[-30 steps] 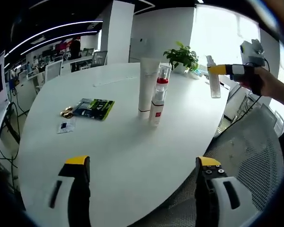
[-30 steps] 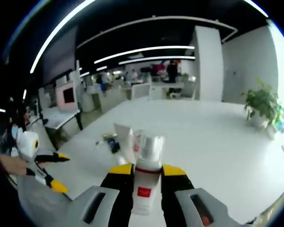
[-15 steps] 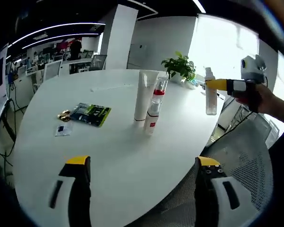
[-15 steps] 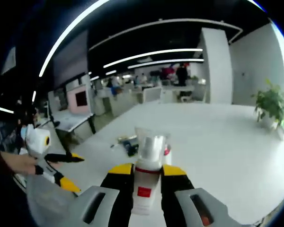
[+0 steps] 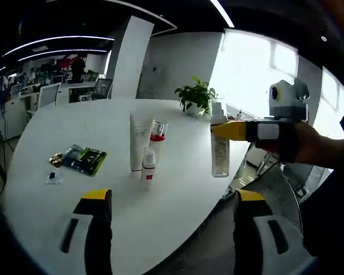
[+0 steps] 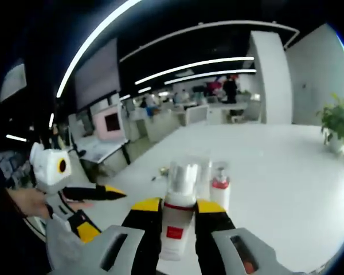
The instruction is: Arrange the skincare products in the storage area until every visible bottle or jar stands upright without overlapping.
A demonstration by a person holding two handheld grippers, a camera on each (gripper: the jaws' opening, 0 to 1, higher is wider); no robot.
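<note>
Three products upright on the round white table (image 5: 178,189): tall white tube (image 5: 139,141), clear red-banded bottle (image 5: 156,142), small white pump bottle (image 5: 148,167) at 6 o'clock of them, none overlapping. Fourth, clear spray bottle (image 5: 219,148), clamped upright in right gripper (image 6: 178,207), airborne at 3 o'clock of the group. Left gripper (image 5: 167,197) spread, empty. Remaining, by judgement: setting it down.

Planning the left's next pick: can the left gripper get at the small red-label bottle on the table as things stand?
Probably yes. The left gripper is open and empty, and bare table lies between it and the small red-label bottle. The white tube stands close behind the bottle, not in front.
</note>
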